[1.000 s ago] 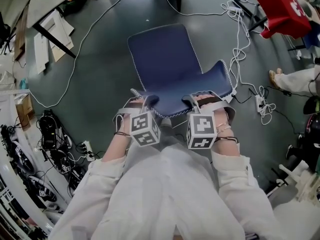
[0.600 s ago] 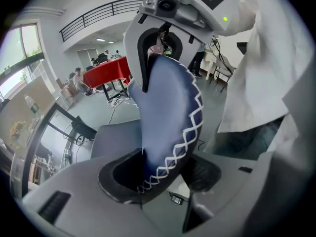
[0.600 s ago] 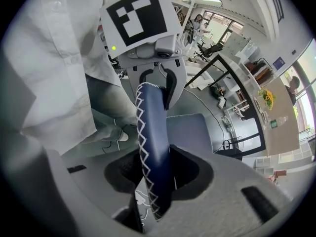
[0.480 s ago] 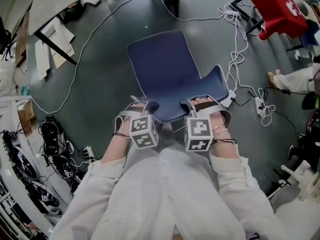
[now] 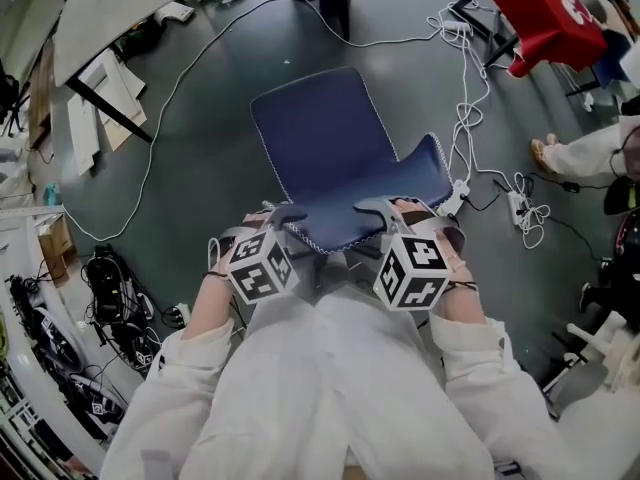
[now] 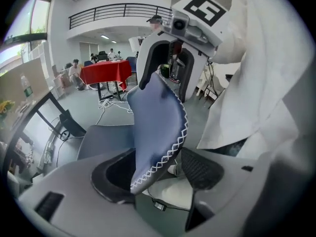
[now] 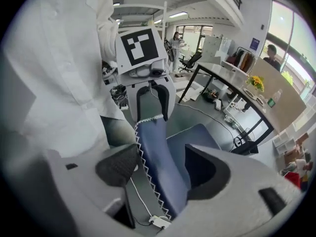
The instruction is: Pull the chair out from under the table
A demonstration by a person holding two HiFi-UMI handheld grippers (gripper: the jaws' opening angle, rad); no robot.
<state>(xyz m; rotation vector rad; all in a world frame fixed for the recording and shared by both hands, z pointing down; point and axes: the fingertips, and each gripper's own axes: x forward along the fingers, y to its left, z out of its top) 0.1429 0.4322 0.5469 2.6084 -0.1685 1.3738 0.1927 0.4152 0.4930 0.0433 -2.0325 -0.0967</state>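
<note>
The blue chair (image 5: 320, 138) stands on the grey floor out from the table, its backrest toward me. My left gripper (image 5: 275, 213) and right gripper (image 5: 385, 208) both straddle the backrest's stitched top edge (image 5: 335, 236). In the left gripper view the left gripper (image 6: 155, 174) has its jaws opening, and the blue backrest (image 6: 158, 122) passes between them with a gap at the ribbed pad (image 6: 200, 169). In the right gripper view the right gripper (image 7: 163, 169) is opening too, and the backrest (image 7: 158, 157) stands loose between its pads.
A white-topped table (image 5: 110, 8) stands at the upper left. White cables (image 5: 180, 58) trail over the floor to a power strip (image 5: 520, 206). A red-covered table (image 5: 545, 8) and a person's foot (image 5: 555, 153) are at the right. Boxes and gear (image 5: 100, 268) crowd the left.
Both grippers have let go of the backrest's top edge; their jaws have spread. Both cubes have drawn back toward me, the left one also leftward. The chair stays where it was.
</note>
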